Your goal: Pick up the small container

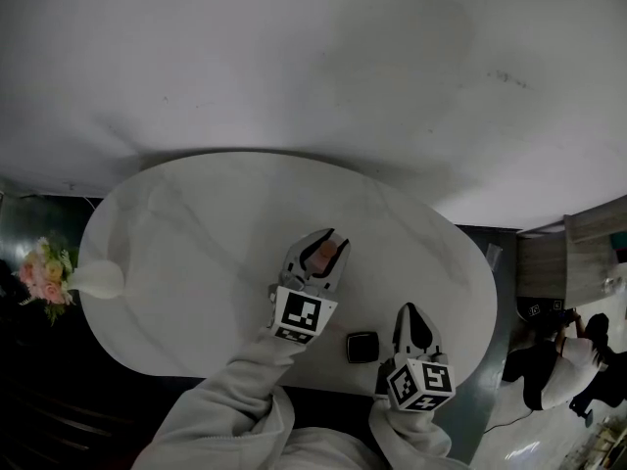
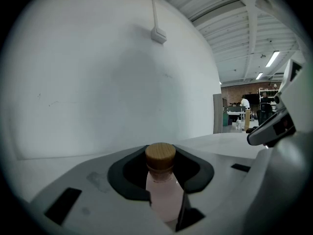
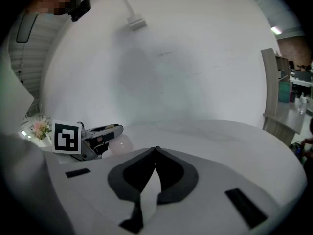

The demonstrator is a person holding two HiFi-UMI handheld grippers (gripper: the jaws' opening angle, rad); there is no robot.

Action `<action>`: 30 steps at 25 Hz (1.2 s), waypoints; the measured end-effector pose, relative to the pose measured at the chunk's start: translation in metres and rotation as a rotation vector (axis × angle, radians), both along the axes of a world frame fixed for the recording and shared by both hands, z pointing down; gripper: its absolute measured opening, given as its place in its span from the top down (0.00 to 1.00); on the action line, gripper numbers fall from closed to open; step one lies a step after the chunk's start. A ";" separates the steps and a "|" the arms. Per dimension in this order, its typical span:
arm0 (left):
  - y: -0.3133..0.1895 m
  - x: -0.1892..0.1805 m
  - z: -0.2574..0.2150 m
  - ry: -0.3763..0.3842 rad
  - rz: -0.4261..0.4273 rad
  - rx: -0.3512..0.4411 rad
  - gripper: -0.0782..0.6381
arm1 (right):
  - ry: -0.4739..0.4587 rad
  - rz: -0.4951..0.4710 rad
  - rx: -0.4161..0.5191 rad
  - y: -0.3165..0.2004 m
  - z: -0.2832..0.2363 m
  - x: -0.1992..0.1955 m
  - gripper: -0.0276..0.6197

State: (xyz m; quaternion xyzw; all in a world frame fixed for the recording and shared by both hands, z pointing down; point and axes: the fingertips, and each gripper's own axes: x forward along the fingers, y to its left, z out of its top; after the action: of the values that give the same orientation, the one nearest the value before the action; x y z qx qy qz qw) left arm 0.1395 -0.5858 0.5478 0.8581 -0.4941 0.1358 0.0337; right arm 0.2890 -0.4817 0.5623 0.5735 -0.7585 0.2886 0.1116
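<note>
Bottle, pale pink, near the middle of the table, clamped by its body in the left gripper. Probably light, stiff, slick and breakable (glass, seemingly): grip the body, not the cork. Right gripper closed, empty, at the table's near edge.

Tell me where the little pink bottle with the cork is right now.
In the head view the bottle is near the middle of the white table, clamped in the left hand-held gripper.

plain white wall behind oval marble table; flower vase at edge
</note>
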 end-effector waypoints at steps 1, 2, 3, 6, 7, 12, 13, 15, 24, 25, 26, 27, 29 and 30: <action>0.000 0.000 0.000 0.001 0.000 0.000 0.73 | 0.001 0.004 0.001 0.001 -0.001 0.001 0.88; 0.000 0.000 0.000 0.005 0.001 -0.003 0.73 | 0.001 0.009 0.003 0.001 -0.001 0.002 0.88; 0.000 -0.001 0.000 0.012 0.001 -0.009 0.73 | 0.001 0.014 0.005 0.002 -0.002 0.003 0.88; 0.003 -0.004 -0.001 0.036 -0.002 -0.028 0.73 | -0.002 0.026 0.012 0.004 -0.005 0.005 0.88; 0.005 -0.004 -0.003 0.036 -0.001 -0.028 0.73 | -0.002 0.026 0.015 0.005 -0.006 0.005 0.88; 0.016 -0.012 -0.016 0.039 0.005 -0.011 0.73 | -0.006 0.023 0.031 0.007 -0.010 0.000 0.88; 0.018 -0.014 -0.018 0.044 0.004 -0.010 0.73 | -0.006 0.024 0.036 0.007 -0.011 -0.001 0.88; 0.024 -0.020 -0.022 0.051 0.000 -0.009 0.73 | -0.004 0.022 0.047 0.007 -0.015 -0.003 0.88; 0.045 -0.049 -0.026 0.075 -0.060 -0.029 0.73 | 0.015 -0.007 0.079 0.015 -0.030 -0.012 0.88; 0.048 -0.051 -0.028 0.075 -0.064 -0.029 0.73 | 0.015 -0.010 0.081 0.016 -0.031 -0.012 0.88; 0.050 -0.054 -0.029 0.075 -0.068 -0.028 0.73 | 0.016 -0.014 0.082 0.017 -0.033 -0.013 0.88; 0.053 -0.057 -0.031 0.075 -0.072 -0.027 0.73 | 0.016 -0.017 0.083 0.018 -0.034 -0.014 0.88; 0.059 -0.064 -0.034 0.078 -0.083 -0.022 0.73 | 0.017 -0.027 0.087 0.020 -0.036 -0.017 0.88; 0.062 -0.068 -0.035 0.078 -0.090 -0.019 0.73 | 0.018 -0.033 0.089 0.020 -0.037 -0.020 0.88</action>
State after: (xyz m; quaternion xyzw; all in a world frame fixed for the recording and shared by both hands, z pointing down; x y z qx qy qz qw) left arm 0.0711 -0.5237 0.5123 0.8392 -0.5292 0.1055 0.0673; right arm 0.2694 -0.4614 0.5253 0.5679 -0.7789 0.2475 0.0976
